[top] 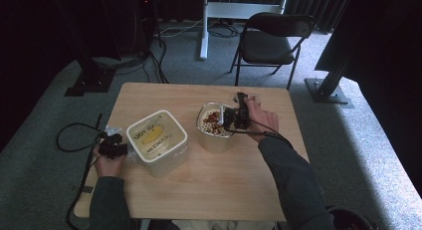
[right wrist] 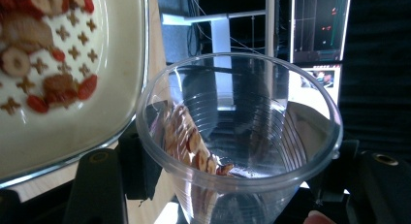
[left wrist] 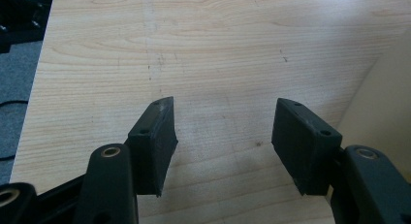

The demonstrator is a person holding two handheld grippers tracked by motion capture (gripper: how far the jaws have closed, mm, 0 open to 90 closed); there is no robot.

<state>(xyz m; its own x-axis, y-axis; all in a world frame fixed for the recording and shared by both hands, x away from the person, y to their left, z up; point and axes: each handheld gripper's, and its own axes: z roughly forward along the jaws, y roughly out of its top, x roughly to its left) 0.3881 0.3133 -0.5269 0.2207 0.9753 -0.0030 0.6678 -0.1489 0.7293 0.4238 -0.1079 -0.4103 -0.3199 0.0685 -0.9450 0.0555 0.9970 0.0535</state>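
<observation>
High view: wooden table (top: pixel 209 190) holds two cream containers. Left one is a square tub (top: pixel 158 143) closed with a lid (top: pixel 155 135) that has a yellow label; contents can't be seen. Right one is an open pot (top: pixel 215 130) fitted with a perforated cream tray, with dried red and brown pieces lying on the tray, too small to count. Right gripper (top: pixel 234 118), in the right hand (top: pixel 263 119), hangs over the pot's right rim. Right gripper view: both jaws are closed against the sides of one clear plastic cup (right wrist: pixel 240 136), tipped toward the pot tray (right wrist: pixel 72 69); a few dried slices (right wrist: pixel 186 136) cling to the cup's lower inner wall, most of the cup is bare. On the tray, red berries and pale round slices sit among cross-shaped holes. One fingertip shows at the bottom edge. Left gripper (top: pixel 113 144), in the left hand (top: pixel 110 163), sits at the table's left edge, just beside the tub. Left gripper view: left gripper (left wrist: pixel 223 146) jaws spread wide apart, nothing between them, bare wood below, the tub's cream wall (left wrist: pixel 383 103) at right. Counts: two containers, one cup, two grippers, one folding chair (top: pixel 271 41) beyond the table.
</observation>
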